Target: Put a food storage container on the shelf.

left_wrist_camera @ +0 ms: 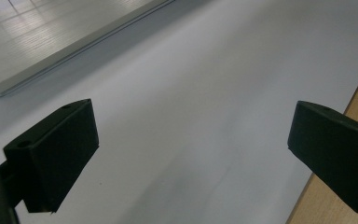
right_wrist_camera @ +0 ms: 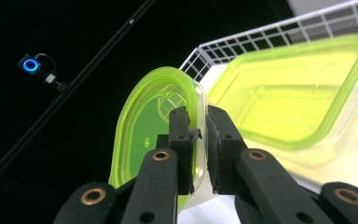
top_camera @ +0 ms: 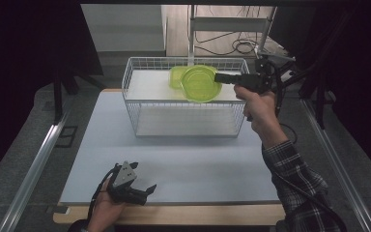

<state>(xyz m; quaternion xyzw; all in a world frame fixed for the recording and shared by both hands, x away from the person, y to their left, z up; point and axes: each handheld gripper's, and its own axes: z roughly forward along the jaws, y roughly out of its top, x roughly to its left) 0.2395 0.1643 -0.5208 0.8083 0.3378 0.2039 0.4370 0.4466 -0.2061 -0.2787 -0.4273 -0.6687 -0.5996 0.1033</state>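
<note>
Dark curtains ring a pale grey desk (top_camera: 183,164) with a wooden front edge, and a white wire basket (top_camera: 140,104) stands toward its far side. Above the basket's right half, the right tongs (top_camera: 218,77) are clamped on the rim of a round translucent lime-green plastic container (top_camera: 200,83), which hangs in the air, tilted, over the basket's upper shelf. In the right gripper view the two black pads (right_wrist_camera: 181,135) pinch the container's thin wall (right_wrist_camera: 144,135) between them, one pad inside the rim and one outside, with the container standing nearly on edge. Just behind it, a rectangular lime-green plastic container (right_wrist_camera: 289,98) with rounded corners rests on the basket's white shelf near the back wire wall; in the high view it peeks out at the round one's left (top_camera: 176,76). The person's right forearm, in a plaid sleeve (top_camera: 299,188), reaches up along the desk's right side.

The left tongs (top_camera: 145,191) lie low near the desk's front edge, well apart from the basket, jaws spread wide with nothing between them.
</note>
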